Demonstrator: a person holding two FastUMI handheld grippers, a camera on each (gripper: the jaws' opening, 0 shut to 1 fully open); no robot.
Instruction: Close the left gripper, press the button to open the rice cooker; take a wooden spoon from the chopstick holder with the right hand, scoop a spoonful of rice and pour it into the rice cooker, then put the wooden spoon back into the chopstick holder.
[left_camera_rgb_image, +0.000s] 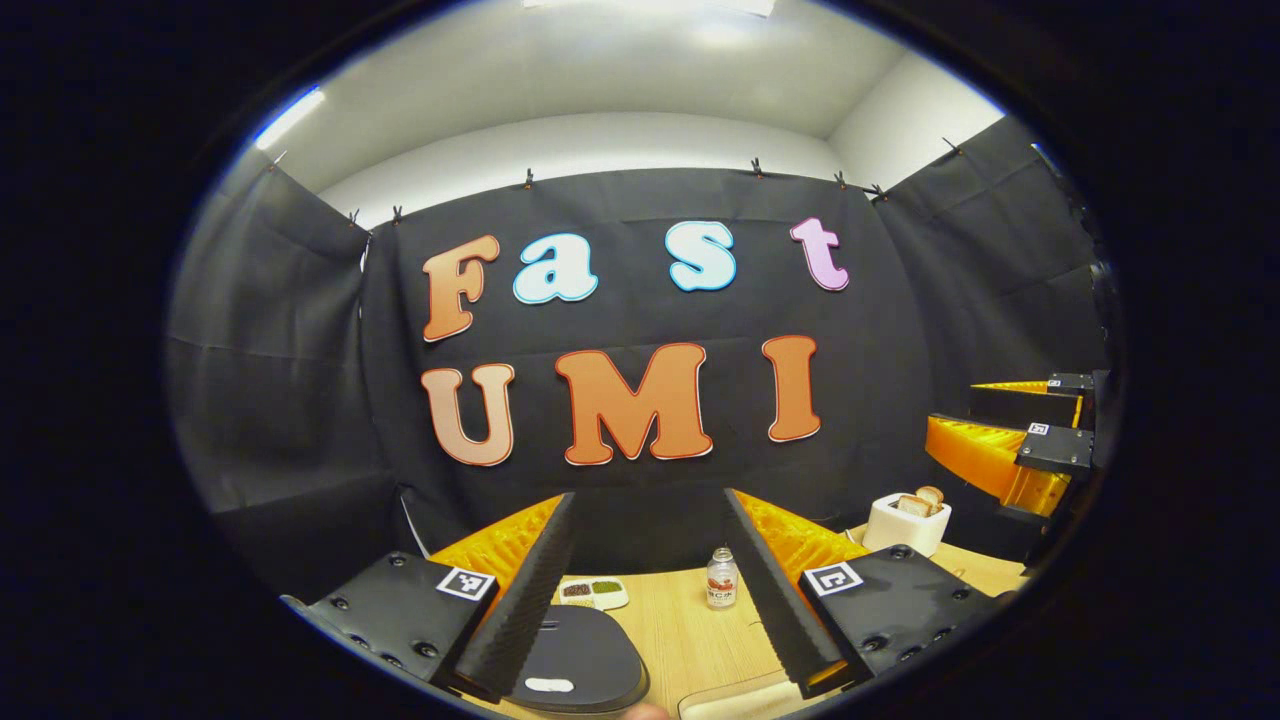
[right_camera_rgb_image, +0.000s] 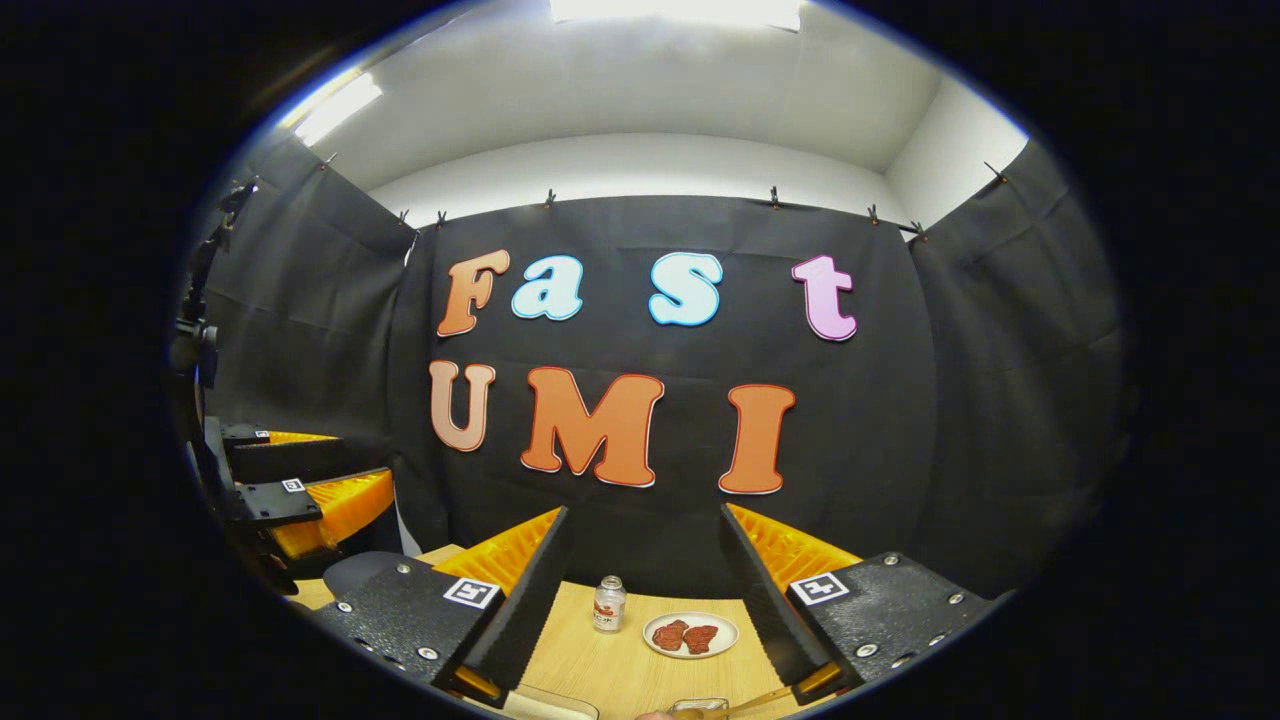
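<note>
The left gripper (left_camera_rgb_image: 648, 590), fingers spread, hangs above the rice cooker (left_camera_rgb_image: 580, 660) at the surface's (left_camera_rgb_image: 690, 630) near edge, its button (left_camera_rgb_image: 549, 685) low between the fingers, so closing comes first.

Bare table (left_camera_rgb_image: 690, 630) lies open around the small bottle (left_camera_rgb_image: 721, 578). To its left the rice cooker (left_camera_rgb_image: 580, 655) and a divided dish (left_camera_rgb_image: 593, 592) block; to its right stands a toaster (left_camera_rgb_image: 905, 520).
</note>
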